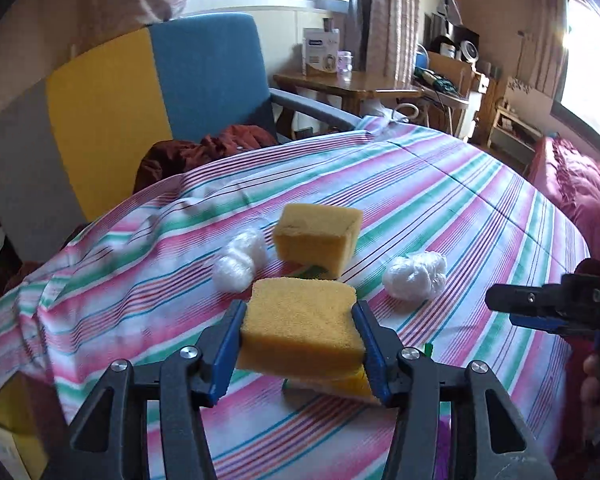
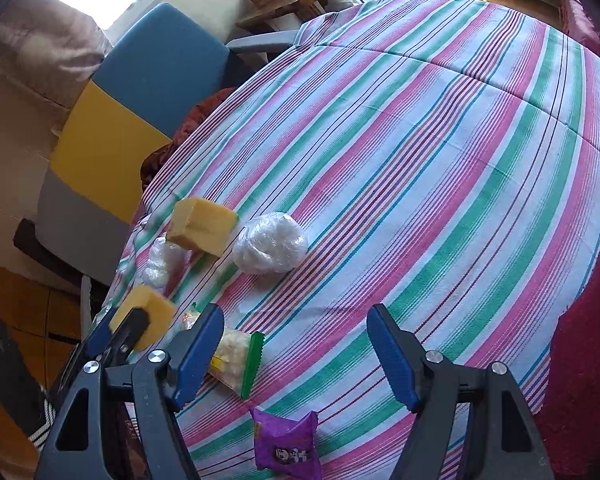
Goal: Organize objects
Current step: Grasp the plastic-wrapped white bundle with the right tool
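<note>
A yellow sponge (image 1: 300, 326) is pinched between the blue pads of the left tongs (image 1: 300, 336), held by its two short sides and lifted clear of the striped cloth (image 1: 440, 208). From the right wrist view the same sponge (image 2: 146, 314) is seen near the cloth's edge, the jaw pressed into its flank. The foam is slightly bowed at the pads, so it is judged soft, very light and springy; a firm squeeze is tolerated, nothing breakable here, and the rough surface should not slip. The middle of the sides is judged the best place for the grip, as taken now.

Just beyond it a second sponge (image 1: 318, 240) is propped at a tilt on the cloth, a green scouring face showing underneath. It is flanked by two white plastic-wrapped bundles, one (image 1: 240, 262) to its left and one (image 1: 414, 274) to its right; these are judged crinkly, light and liable to slide out of a shallow pinch.

The right tongs (image 2: 296, 354) are spread wide with nothing between them, hovering above the cloth. Below their left jaw a clear snack packet with a green edge (image 2: 238, 364) is lying flat, and a purple packet (image 2: 286, 444) is seen nearer the camera. A blue and yellow chair (image 1: 156, 100) stands beyond the cloth.
</note>
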`<state>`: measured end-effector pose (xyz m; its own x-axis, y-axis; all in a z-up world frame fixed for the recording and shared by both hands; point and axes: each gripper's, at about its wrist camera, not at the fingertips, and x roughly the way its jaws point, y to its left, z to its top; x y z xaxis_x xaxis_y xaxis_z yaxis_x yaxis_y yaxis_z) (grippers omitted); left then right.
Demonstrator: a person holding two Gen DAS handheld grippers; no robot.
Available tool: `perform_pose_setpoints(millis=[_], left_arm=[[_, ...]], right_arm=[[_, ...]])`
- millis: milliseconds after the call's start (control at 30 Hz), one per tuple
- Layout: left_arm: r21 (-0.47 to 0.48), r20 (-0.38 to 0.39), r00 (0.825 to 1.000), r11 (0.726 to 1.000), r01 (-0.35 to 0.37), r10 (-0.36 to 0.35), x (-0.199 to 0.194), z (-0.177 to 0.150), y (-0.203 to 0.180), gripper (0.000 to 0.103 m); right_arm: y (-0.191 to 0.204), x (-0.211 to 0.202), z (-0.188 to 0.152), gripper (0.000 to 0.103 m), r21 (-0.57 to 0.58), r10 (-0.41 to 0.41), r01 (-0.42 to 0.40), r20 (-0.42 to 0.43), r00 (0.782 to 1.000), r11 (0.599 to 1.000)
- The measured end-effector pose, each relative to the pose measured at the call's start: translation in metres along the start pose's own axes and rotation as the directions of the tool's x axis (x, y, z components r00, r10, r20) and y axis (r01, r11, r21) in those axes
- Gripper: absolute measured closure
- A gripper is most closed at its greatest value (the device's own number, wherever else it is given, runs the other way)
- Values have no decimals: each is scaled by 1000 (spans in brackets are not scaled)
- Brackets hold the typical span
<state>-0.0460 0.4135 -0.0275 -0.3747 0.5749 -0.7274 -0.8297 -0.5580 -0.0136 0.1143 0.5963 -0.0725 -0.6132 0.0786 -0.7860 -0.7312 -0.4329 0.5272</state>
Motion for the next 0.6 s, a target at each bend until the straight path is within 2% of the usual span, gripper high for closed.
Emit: perform_pose_setpoints(millis=[200,333,400,467,600], left_arm=[[-91,-69,994,991,-95,89,-25,-67,24,48],[-85,-98,987,987,-138,130,-28,-110,21,48],[-53,-88,985,987,-151,146,-27,-121,17,48],[-13,-46,985,986,-165,164,-28,-128,12,48],[-1,-27,986,987,-163,163,-28,-132,12,49]], right_arm=[[4,2,-1,28,-19,3,-3,-10,1000,1000],[13,7,-5,28,-66,15,-18,-45,999,998],[19,8,-7,28,-99,9,-14,-51,999,995],[22,9,-8,28,-119,0,-5,-50,999,993],[20,9,-8,28,-114,-33,28,-40,999,993]])
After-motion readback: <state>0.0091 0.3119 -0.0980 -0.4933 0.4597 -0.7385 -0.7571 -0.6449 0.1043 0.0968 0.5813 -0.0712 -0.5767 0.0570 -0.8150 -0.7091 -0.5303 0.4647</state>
